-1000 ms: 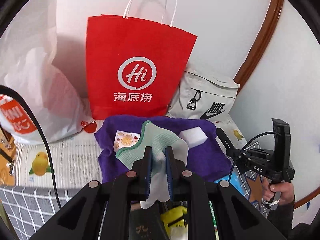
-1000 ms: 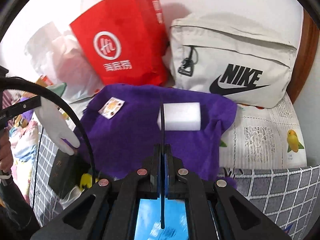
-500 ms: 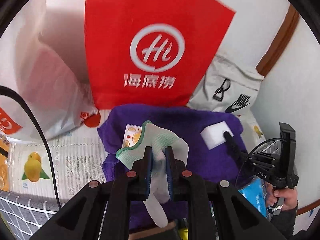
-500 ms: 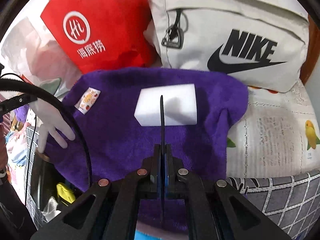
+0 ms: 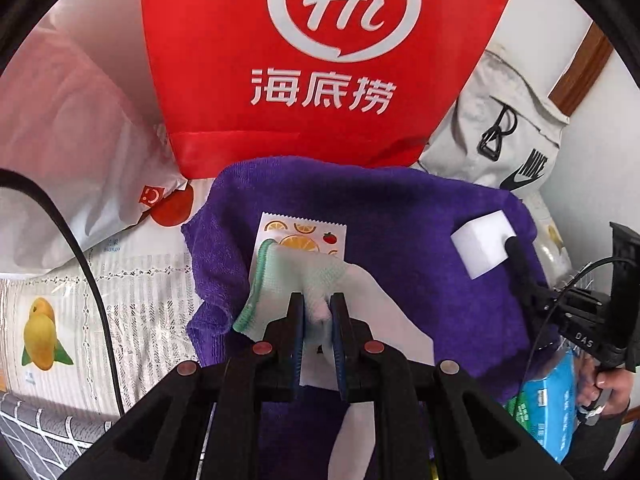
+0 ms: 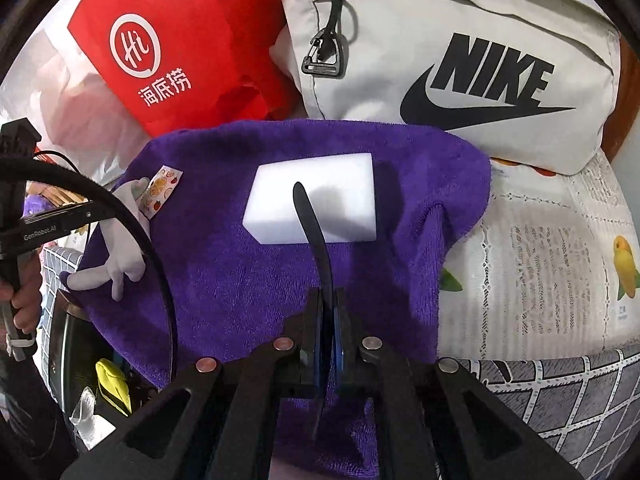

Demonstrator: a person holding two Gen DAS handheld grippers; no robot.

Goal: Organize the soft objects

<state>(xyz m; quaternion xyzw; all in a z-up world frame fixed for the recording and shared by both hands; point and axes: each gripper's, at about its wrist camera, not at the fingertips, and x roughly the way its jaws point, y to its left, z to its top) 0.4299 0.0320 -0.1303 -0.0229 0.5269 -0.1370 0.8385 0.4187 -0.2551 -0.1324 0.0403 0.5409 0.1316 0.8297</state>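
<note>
Between the left tongs point(image 5: 318, 320): glove point(image 5: 304, 276), clamped, over towel point(image 5: 400, 216). Right tongs point(image 6: 326, 320) gripped a black strip point(image 6: 310, 224); sponge point(image 6: 316, 210) just ahead, long axis crosswise.

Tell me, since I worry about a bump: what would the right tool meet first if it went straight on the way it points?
Probably the white sponge block on the purple towel. The right tool is shut on a thin black strip whose tip already overlaps the block; whether it touches is unclear.

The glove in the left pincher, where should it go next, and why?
Probably lower it a little and let go. The left gripper is shut on the glove, which hangs just over the purple towel, above the fruit-print packet, where the white sponge already lies.
</note>
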